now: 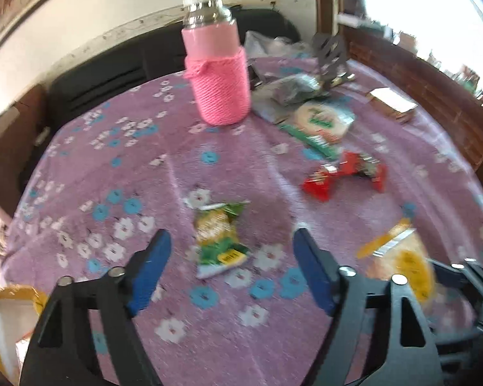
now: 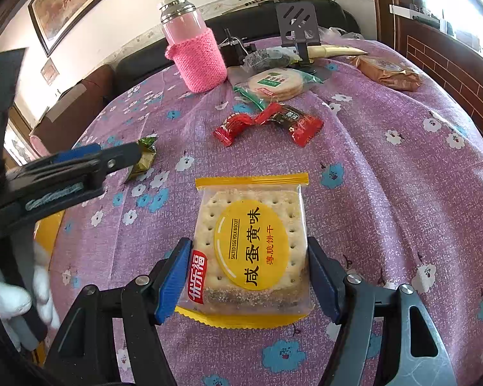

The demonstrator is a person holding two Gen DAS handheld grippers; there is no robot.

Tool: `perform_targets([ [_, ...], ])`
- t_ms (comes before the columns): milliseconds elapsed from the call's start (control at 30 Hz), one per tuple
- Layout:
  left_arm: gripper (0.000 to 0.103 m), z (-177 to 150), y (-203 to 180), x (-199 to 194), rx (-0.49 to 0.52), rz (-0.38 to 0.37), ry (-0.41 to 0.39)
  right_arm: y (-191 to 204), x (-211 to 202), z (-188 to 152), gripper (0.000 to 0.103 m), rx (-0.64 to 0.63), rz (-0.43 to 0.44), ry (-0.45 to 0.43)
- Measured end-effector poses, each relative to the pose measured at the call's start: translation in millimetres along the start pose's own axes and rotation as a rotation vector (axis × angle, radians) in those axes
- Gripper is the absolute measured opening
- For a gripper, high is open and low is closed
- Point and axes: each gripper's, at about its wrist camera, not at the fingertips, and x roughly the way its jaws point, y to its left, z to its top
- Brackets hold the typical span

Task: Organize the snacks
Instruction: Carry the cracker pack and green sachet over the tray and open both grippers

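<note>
A green and yellow snack packet (image 1: 220,238) lies on the purple flowered cloth between the open blue fingers of my left gripper (image 1: 232,241); it also shows in the right wrist view (image 2: 144,157). A yellow salted egg yolk biscuit pack (image 2: 251,247) lies flat, and my right gripper (image 2: 249,251) has its blue pads against both sides of it. The same pack shows at the lower right in the left wrist view (image 1: 405,257). A red candy wrapper pair (image 2: 267,124) and a round cracker pack (image 2: 275,83) lie farther back.
A pink bottle in a knitted sleeve (image 2: 194,51) stands at the back. A black phone stand (image 2: 298,29), a brown packet (image 2: 386,72) and a grey bag (image 1: 289,91) sit behind the snacks. A yellow-edged box (image 1: 13,315) is at the table's left edge.
</note>
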Motion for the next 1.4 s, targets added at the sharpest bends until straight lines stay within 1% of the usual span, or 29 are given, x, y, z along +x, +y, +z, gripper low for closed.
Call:
perform_targets([
  [33, 0.081, 1.3, -2.8, 9.6, 0.026, 0.05, 0.014, 0.5, 0.3, -0.1, 0.071, -0.002, -0.001, 0.001],
  [100, 0.082, 2.0, -6.9, 25.6, 0.068, 0.111, 0.03, 1.2, 0.9, 0.1, 0.071, -0.006, 0.003, 0.004],
  [133, 0.081, 0.8, -7.7, 36.6, 0.089, 0.124, 0.056, 1.1, 1.1, -0.1, 0.071, -0.007, 0.005, 0.005],
  [167, 0.081, -1.3, -6.3, 45.2, 0.091, 0.104, 0.089, 1.1, 1.5, -0.1, 0.071, -0.009, 0.004, 0.006],
  [200, 0.064, -2.2, 1.1, 42.6, 0.048, 0.037, 0.063, 1.1, 1.8, -0.1, 0.071, -0.011, 0.003, 0.007],
  [233, 0.034, -2.2, 6.6, 43.7, 0.019, -0.004, 0.079, 1.1, 1.9, -0.2, 0.071, -0.012, 0.004, 0.008],
  [267, 0.033, -2.6, 13.7, 44.4, -0.022, -0.032, 0.094, 1.4, 2.2, -0.1, 0.071, -0.013, 0.005, 0.009],
  [400, 0.033, -7.8, 25.6, 35.0, -0.06, -0.048, 0.079, 3.5, 2.6, -0.7, 0.071, -0.021, 0.014, 0.016],
  [500, 0.033, -14.6, 32.8, 20.0, -0.094, -0.071, 0.052, 3.5, 2.2, -1.0, 0.071, -0.021, 0.025, 0.014],
  [600, 0.033, -22.9, 41.4, -4.0, -0.131, -0.103, 0.018, 1.1, 1.5, -0.8, 0.071, -0.01, 0.049, 0.013],
  [667, 0.033, -26.0, 40.5, -20.5, -0.144, -0.119, -0.006, 0.0, 0.7, -1.0, 0.071, -0.001, 0.057, 0.01],
  [767, 0.033, -37.8, 46.6, -51.2, -0.169, -0.144, -0.046, -1.3, -1.9, -1.6, 0.071, 0.018, 0.093, 0.003],
  [900, 0.033, -59.2, 60.8, -95.0, -0.214, -0.17, -0.091, 3.2, -7.3, -3.5, 0.071, 0.007, 0.113, -0.024],
  [1000, 0.033, -79.7, 75.1, -129.5, -0.25, -0.149, -0.126, 9.9, -12.2, -7.2, 0.071, -0.015, 0.13, -0.044],
  [1067, 0.033, -97.1, 90.6, -152.3, -0.297, -0.146, -0.148, 16.4, -15.6, -9.9, 0.071, -0.035, 0.136, -0.064],
  [1200, 0.033, -130.2, 123.8, -180.6, -0.392, -0.153, -0.179, 32.3, -23.1, -16.5, 0.071, -0.073, 0.15, -0.097],
  [1333, 0.033, -164.5, 154.9, -200.3, -0.469, -0.118, -0.19, 62.9, -33.7, -26.1, 0.071, -0.149, 0.13, -0.119],
  [1400, 0.033, -181.8, 170.6, -207.8, -0.513, -0.105, -0.198, 80.7, -40.2, -31.6, 0.071, -0.176, 0.145, -0.119],
])
